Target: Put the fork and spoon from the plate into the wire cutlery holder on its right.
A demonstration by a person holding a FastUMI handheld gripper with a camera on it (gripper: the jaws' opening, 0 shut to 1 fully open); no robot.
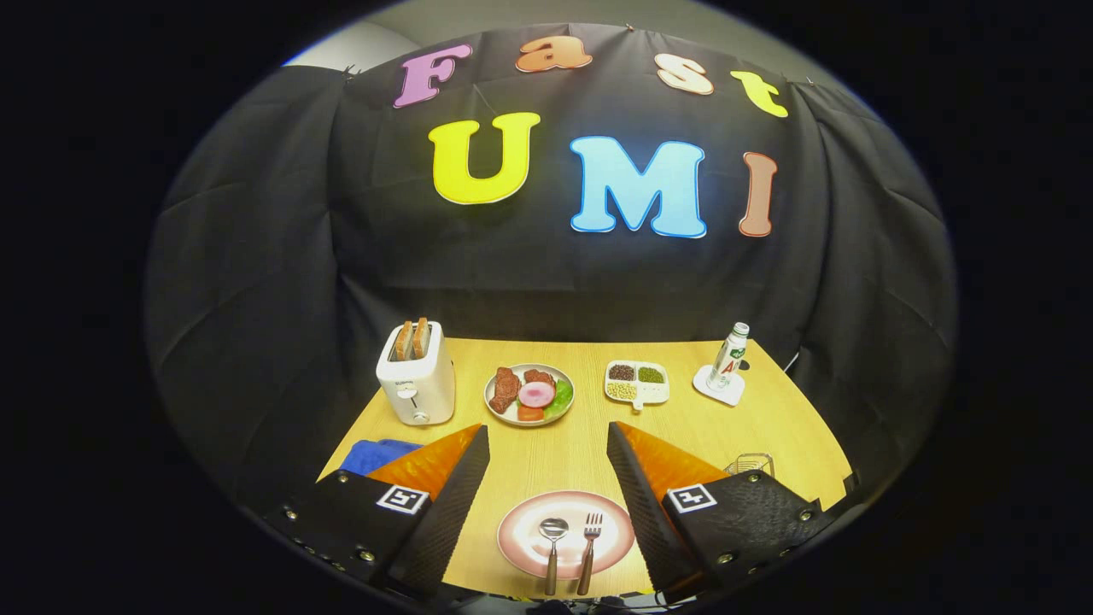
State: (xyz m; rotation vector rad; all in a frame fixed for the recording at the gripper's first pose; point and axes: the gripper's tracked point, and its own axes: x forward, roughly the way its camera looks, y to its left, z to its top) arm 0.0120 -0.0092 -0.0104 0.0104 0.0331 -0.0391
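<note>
Fork (589, 547) and spoon (552, 540) — between parted gripper (548, 444) fingers, seemingly below.

Demo booth: cloth wall (546, 282), table (581, 453).

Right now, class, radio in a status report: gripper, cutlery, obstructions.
Hand-held gripper open, empty. Spoon, fork on plate between fingers. Wire holder behind right finger.

The wire cutlery holder (751, 464) is mostly hidden behind the gripper (548, 453)'s right finger (only its top rim peeks out). A blue cloth (376, 453) sits partly covered by the left finger.
</note>
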